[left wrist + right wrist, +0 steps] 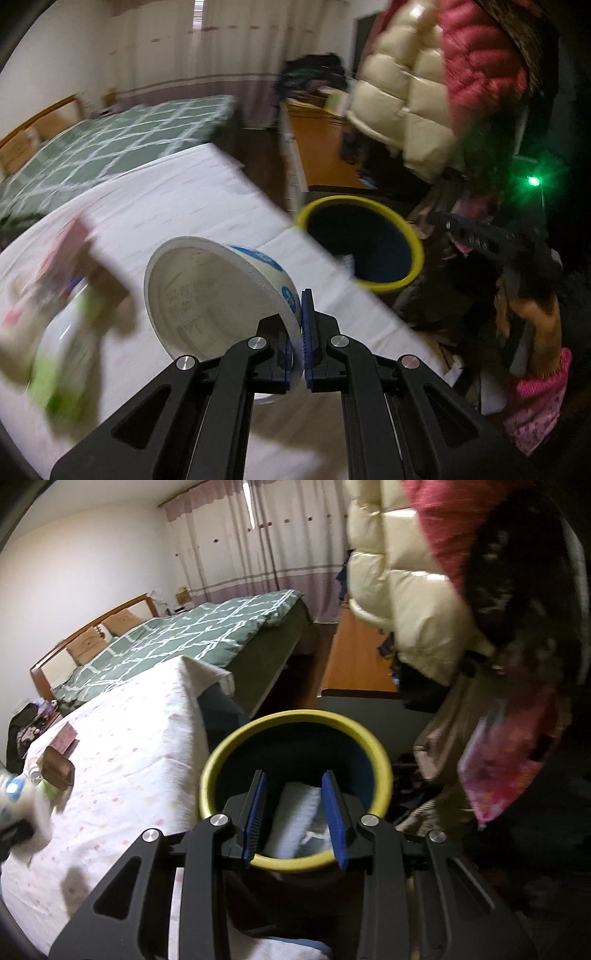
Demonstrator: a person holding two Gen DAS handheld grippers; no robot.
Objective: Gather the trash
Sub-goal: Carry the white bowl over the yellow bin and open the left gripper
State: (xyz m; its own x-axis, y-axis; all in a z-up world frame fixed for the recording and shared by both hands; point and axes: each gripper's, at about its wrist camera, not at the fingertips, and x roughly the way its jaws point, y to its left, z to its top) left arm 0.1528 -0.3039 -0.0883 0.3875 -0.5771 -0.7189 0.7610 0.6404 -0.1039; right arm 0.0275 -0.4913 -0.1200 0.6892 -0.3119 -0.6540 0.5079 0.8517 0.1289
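A white paper bowl [218, 291] with blue print is tilted on its side above the desk [177, 206]. The yellow-rimmed bin [295, 790] beside the desk holds white paper [295, 819].

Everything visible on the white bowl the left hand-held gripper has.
The white bowl is a round disposable container, foam or paper by its look, with a thick matte rim and blue printed patches on its outer wall. It is tipped on its side, its opening facing the camera, with faint grey print inside. It looks empty. The left hand-held gripper pinches its rim edge between blue pads, holding it above the white tablecloth. Nothing else touches it.
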